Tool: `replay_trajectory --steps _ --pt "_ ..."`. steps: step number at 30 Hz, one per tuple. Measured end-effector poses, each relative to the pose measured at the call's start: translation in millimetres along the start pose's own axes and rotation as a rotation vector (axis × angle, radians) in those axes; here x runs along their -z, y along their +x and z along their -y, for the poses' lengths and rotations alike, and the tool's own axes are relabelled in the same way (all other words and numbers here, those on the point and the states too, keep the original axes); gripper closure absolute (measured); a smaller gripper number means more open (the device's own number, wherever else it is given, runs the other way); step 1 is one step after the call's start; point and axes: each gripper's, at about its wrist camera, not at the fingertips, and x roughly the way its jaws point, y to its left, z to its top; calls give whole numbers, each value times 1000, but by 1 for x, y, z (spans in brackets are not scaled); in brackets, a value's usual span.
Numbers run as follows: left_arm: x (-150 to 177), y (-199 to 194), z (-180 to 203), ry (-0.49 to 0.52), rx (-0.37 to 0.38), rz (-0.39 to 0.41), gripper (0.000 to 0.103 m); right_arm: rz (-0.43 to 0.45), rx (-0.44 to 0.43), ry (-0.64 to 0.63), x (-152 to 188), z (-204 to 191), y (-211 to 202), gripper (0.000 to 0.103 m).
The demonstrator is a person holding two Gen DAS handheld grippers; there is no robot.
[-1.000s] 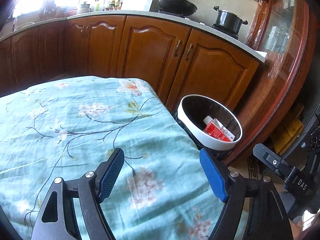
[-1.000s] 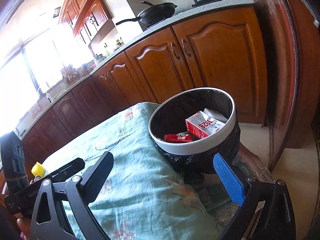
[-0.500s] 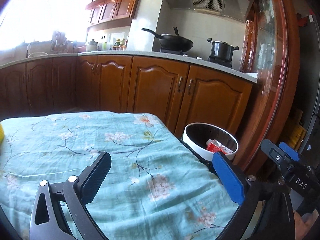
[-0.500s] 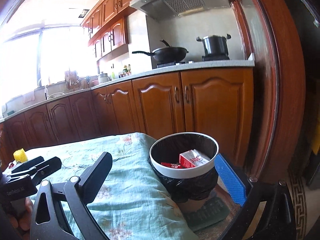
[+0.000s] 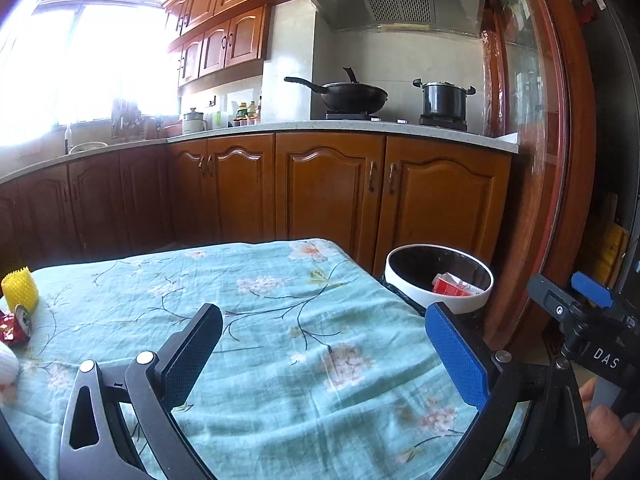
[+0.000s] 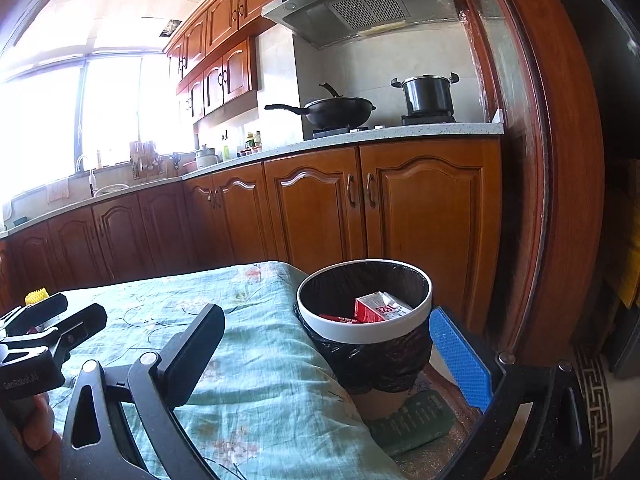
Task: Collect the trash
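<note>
1. The left gripper [image 5: 320, 354] hangs over the desk [image 5: 280, 320] with its jaws spread wide and nothing between them, one pad black, the other blue.
2. The right gripper [image 6: 328, 354] is likewise spread wide and empty, poised above the desk's right edge and just beside the trash bin [image 6: 364, 330].
3. A teal cloth [image 6: 248, 380] printed with pale blossoms and dark twigs covers the whole desk, rumpled and draping over the near corner.
4. The bin, white-rimmed with a black liner, stands on the floor against the desk's right side; inside it lie a red-and-white carton [image 6: 382, 307] and a flat red wrapper [image 6: 338, 319].
5. Trash remains on the desk's far left: a yellow foam net sleeve [image 5: 20, 292] standing upright, a crushed red can [image 5: 15, 326] just in front of it, and something white [image 5: 8, 364] at the frame's edge, too cropped to identify.
6. Under the bin, a green mat [image 6: 412, 420] lies on the floor.
7. Beyond the desk, brown wooden cabinets [image 5: 328, 192] run beneath a pale speckled counter [image 5: 340, 125].
8. A black wok [image 5: 352, 96] and a lidded black pot [image 5: 444, 100] sit on the stove under a steel range hood [image 5: 396, 0].
9. Bottles and a small jar [image 5: 194, 120] cluster near the counter's corner; a window [image 5: 80, 68] floods the left side with glare.
</note>
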Motion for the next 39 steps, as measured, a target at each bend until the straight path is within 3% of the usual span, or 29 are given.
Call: replay_trajectory --steps 39 --pt "5 7 -21 32 -4 24 1 41 -15 -17 3 -8 -9 0"
